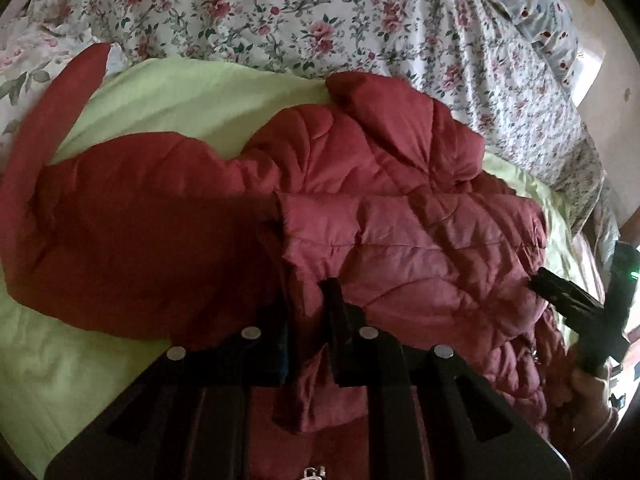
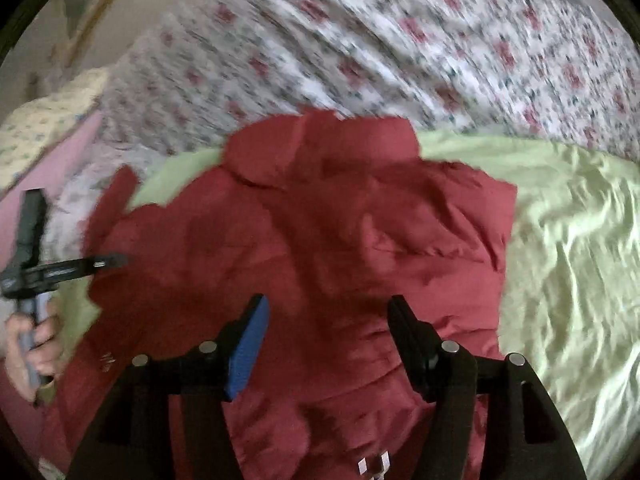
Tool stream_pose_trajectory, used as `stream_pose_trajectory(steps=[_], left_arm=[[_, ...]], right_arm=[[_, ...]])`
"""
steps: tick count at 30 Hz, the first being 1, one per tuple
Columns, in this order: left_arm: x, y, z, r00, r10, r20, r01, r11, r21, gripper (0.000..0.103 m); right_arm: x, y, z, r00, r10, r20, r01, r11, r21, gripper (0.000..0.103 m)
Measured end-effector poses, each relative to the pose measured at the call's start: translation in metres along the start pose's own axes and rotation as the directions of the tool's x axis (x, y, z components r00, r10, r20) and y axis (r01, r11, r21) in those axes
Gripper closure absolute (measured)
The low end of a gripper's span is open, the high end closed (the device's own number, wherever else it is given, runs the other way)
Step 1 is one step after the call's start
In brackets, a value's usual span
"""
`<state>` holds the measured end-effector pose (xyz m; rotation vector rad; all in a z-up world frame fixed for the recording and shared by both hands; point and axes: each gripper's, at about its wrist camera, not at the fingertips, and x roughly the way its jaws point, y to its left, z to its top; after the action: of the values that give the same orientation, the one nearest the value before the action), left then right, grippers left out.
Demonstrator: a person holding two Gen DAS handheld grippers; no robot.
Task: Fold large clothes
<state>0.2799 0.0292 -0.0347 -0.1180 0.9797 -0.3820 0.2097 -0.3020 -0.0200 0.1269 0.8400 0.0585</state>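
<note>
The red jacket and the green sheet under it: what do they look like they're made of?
Red jacket: looks like a padded synthetic shell, nylon or polyester, with a slight sheen; stitched quilt lines and puffy panels suggest filling. Green sheet: thin woven fabric, possibly cotton or a blend; fine soft creases, faint gloss where light hits. Neither fibre can be confirmed by sight.

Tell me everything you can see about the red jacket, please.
The red jacket is a puffy, quilted garment of smooth, slightly shiny fabric. It lies crumpled on a light green sheet over a floral bedcover. The left gripper is shut on a fold of its near edge; the right gripper stands open above it.
</note>
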Motion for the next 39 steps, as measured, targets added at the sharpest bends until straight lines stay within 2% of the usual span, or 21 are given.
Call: stream_pose_trajectory(steps=[2,6,8,10,12,15,18,21,24,26,28,32,39], left_arm=[[-0.007,0.004,-0.002,1.000,0.008,0.012,-0.007,1.000,-0.011,0.079],[-0.040,0.006,-0.009,0.991,0.084,0.101,-0.082,0.996,-0.023,0.079],[-0.055,0.002,-0.009,0.989,0.059,0.139,-0.055,0.998,-0.031,0.079],[-0.057,-0.009,-0.010,0.989,0.011,0.144,-0.010,1.000,-0.013,0.079],[-0.046,-0.026,-0.011,0.994,-0.018,0.111,0.015,1.000,0.023,0.079],[-0.018,-0.044,-0.016,0.998,0.021,0.063,-0.026,0.997,0.074,0.079],[0.016,-0.044,-0.022,0.996,0.090,-0.003,-0.089,0.992,0.086,0.079],[0.036,-0.031,-0.027,0.995,0.088,-0.036,-0.086,0.994,0.066,0.079],[0.038,-0.024,-0.027,0.997,0.066,-0.039,-0.064,0.997,0.050,0.078],[0.038,-0.024,-0.028,0.997,0.071,-0.038,-0.069,0.996,0.055,0.078],[0.040,-0.026,-0.029,0.996,0.082,-0.033,-0.080,0.995,0.063,0.078],[0.040,-0.026,-0.031,0.997,0.071,-0.033,-0.069,0.996,0.062,0.078],[0.027,-0.023,-0.032,0.997,0.065,-0.030,-0.063,0.996,0.065,0.077]], right_arm=[[0.024,-0.007,-0.006,0.996,-0.058,-0.065,0.059,0.998,0.011,0.040],[0.036,-0.015,-0.017,0.994,-0.075,-0.082,0.077,0.997,0.021,0.040],[0.037,-0.013,-0.017,0.992,-0.090,-0.087,0.091,0.996,0.012,0.040],[0.039,-0.011,-0.016,0.991,-0.100,-0.091,0.101,0.995,0.007,0.040],[0.041,-0.009,-0.018,0.989,-0.110,-0.094,0.111,0.994,0.004,0.040],[0.042,-0.008,-0.018,0.989,-0.118,-0.091,0.119,0.993,-0.001,0.040],[0.042,-0.009,-0.018,0.990,-0.112,-0.088,0.113,0.994,0.009,0.040],[0.038,-0.010,-0.018,0.991,-0.102,-0.086,0.104,0.994,0.023,0.040],[0.023,-0.005,-0.016,0.993,-0.096,-0.068,0.099,0.994,0.041,0.040],[0.010,0.002,-0.015,0.997,-0.073,-0.023,0.074,0.997,0.032,0.040],[0.009,0.007,-0.014,0.998,-0.064,-0.014,0.064,0.998,0.019,0.040],[0.036,0.003,-0.021,0.986,-0.132,-0.104,0.131,0.991,-0.009,0.041],[0.037,0.003,-0.023,0.987,-0.120,-0.103,0.122,0.992,0.010,0.041]])
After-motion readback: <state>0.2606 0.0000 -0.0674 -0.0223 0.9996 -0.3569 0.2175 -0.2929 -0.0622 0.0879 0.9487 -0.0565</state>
